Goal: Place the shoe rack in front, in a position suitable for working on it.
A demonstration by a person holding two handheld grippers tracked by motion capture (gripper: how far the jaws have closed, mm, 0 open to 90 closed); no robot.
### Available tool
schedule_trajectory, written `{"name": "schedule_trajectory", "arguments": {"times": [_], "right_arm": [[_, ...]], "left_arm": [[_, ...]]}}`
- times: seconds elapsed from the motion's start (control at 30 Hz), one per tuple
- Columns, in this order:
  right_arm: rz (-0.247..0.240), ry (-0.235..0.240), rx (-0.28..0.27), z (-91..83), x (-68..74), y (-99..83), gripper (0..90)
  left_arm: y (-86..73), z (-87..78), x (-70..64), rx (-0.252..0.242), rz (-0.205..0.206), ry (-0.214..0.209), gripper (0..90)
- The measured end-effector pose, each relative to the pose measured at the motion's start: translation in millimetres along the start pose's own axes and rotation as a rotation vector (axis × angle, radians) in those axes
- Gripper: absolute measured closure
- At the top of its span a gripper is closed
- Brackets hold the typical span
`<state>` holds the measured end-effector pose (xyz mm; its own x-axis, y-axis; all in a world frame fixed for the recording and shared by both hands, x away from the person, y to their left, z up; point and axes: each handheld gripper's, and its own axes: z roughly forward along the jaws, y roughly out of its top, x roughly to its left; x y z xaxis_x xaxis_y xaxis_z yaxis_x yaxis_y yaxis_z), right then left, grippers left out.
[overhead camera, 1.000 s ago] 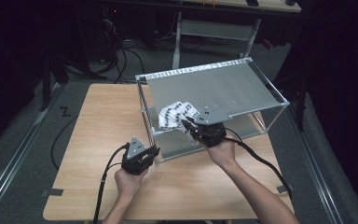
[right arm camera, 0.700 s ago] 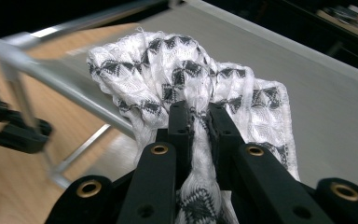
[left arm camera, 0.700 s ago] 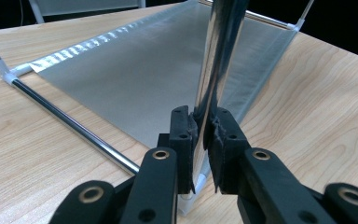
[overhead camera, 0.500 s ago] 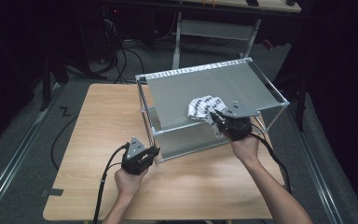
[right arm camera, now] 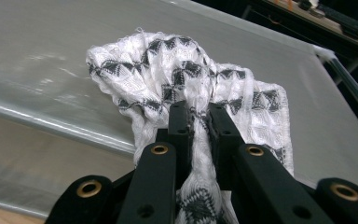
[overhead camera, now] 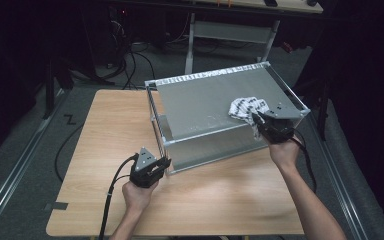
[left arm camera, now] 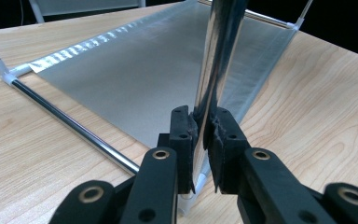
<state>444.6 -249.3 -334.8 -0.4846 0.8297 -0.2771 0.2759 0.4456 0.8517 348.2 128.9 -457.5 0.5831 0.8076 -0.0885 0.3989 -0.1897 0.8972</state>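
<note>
A white cloth with a black diamond pattern (overhead camera: 246, 108) (right arm camera: 182, 79) lies bunched on the top shelf of a metal two-tier rack (overhead camera: 205, 102), near its right front edge. My right gripper (overhead camera: 261, 122) (right arm camera: 198, 122) is shut on the cloth, pinching a fold between its jaws. My left gripper (overhead camera: 164, 164) (left arm camera: 204, 128) is shut on the rack's shiny front-left upright post (left arm camera: 216, 56) close to the tabletop.
The rack stands on a light wooden table (overhead camera: 105, 130), toward its back right. A lower grey shelf (left arm camera: 144, 74) sits just above the tabletop. Cables (overhead camera: 110, 195) trail from both grippers. Dark floor and a metal frame (overhead camera: 230, 32) lie beyond the table.
My right gripper has carried the cloth rightward along the top shelf, from the front-left part to the right front edge. The left gripper has stayed on the post.
</note>
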Motion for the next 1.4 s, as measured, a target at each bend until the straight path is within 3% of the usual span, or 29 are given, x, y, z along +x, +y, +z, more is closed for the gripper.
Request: {"name": "schedule_trajectory", "arguments": {"times": [0.23, 0.53, 0.8, 0.93, 1.03, 1.1, 1.4], "right_arm": [[0.034, -0.050, 0.016, -0.2, -21.1, -6.1, 82.2], [0.140, -0.120, 0.038, -1.2, -57.1, -17.6, 82.2], [0.161, -0.220, 0.088, 2.2, -87.8, -22.9, 82.0], [0.185, -0.243, 0.107, 3.4, -99.5, -23.8, 82.1], [0.204, -0.233, 0.094, 4.0, -95.5, -24.9, 82.4], [0.206, -0.198, 0.074, 4.1, -86.6, -23.8, 82.4], [0.022, -0.018, -0.008, -4.6, -6.8, -7.3, 82.5]], "left_arm": [[0.0, 0.0, 0.3, 0.000, -0.001, -0.002, 80.3], [0.2, 0.1, -0.2, 0.002, -0.001, 0.002, 80.3], [0.3, 0.1, -0.1, 0.002, -0.002, 0.001, 80.3], [0.3, 0.0, -1.5, 0.003, 0.005, 0.011, 80.4], [0.4, 0.1, -1.8, 0.002, 0.004, 0.015, 80.5], [0.4, -0.4, -1.8, 0.004, 0.005, 0.015, 80.4], [-0.2, -1.8, -2.2, 0.005, 0.010, 0.021, 80.6]]}}
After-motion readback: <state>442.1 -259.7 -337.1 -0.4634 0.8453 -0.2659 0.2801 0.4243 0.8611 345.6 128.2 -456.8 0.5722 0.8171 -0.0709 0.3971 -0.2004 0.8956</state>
